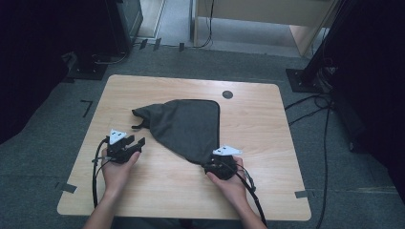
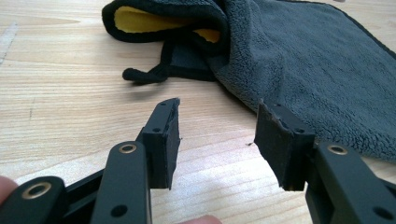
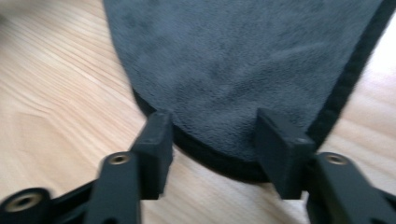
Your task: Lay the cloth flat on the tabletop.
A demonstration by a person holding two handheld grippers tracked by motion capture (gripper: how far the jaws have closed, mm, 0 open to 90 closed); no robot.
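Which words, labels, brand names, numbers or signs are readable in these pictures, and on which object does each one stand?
None: no readable text in any view.
Dark grey microfibre towel with black edging and yellow underside: no label or print visible.
Light wooden table: wood grain alone; its small dark round disc is plain.
Left gripper and right gripper, both open: black jaws unmarked.
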